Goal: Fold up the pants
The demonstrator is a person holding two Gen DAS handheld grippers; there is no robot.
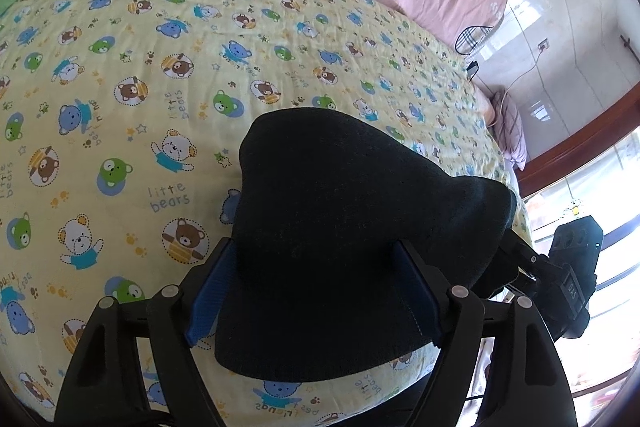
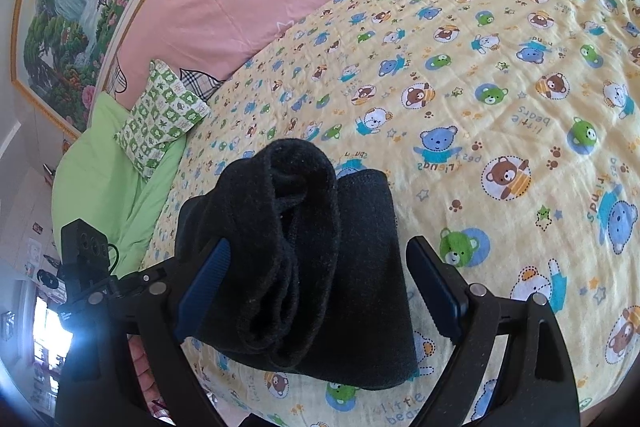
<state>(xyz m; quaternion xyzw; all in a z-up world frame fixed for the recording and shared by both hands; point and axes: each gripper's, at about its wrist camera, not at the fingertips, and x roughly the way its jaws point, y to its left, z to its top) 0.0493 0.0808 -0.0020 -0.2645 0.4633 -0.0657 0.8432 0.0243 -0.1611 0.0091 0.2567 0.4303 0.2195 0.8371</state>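
Observation:
The dark pants (image 1: 340,227) lie folded into a thick bundle on the yellow bear-print bed sheet (image 1: 160,67). In the left wrist view my left gripper (image 1: 312,291) is open, its blue pads on either side of the bundle, which fills the gap between them. In the right wrist view the pants (image 2: 312,267) show their rolled, layered end. My right gripper (image 2: 320,291) is open with its blue pads astride the bundle; the left pad touches the fabric, the right pad stands apart. The other gripper shows at each view's edge (image 1: 560,267).
A pink quilt with plaid hearts (image 2: 240,7) lies along the far side of the bed. A green checked pillow (image 2: 160,115) and a light green blanket (image 2: 104,163) sit at one end. The bed edge and a window (image 1: 600,227) are near the pants.

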